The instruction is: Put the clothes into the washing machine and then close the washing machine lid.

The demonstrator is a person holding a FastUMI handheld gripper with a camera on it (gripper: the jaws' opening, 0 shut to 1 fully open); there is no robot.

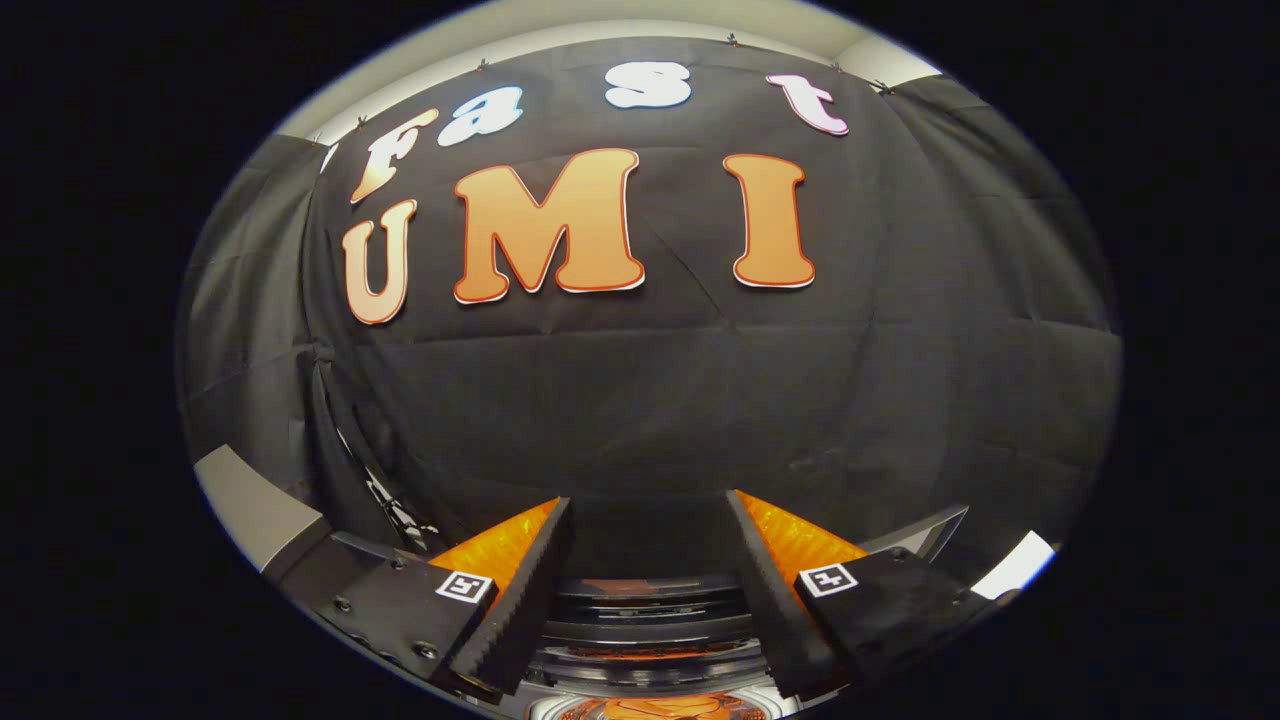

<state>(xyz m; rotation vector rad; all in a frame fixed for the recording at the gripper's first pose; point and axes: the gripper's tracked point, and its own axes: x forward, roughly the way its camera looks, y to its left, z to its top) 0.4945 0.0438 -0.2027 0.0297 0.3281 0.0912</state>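
My gripper (648, 505) is open, with a wide gap and nothing held between its fingers (520, 600). It is raised and looks at the booth's black wall. Below the gap, low between the fingers, lies the top of the washing machine (650, 625), dark and glossy with curved ridges. Under that, a sliver of the round drum opening shows something orange (655, 708) inside, probably cloth. Whether the lid is up or down I cannot tell.
A grey slanted panel (250, 510) stands at the left of the machine, with dark cables (395, 505) hanging beside it. A thin grey-edged panel (935, 525) and a white patch (1018, 563) sit beyond the right finger. The black wall rises close behind.
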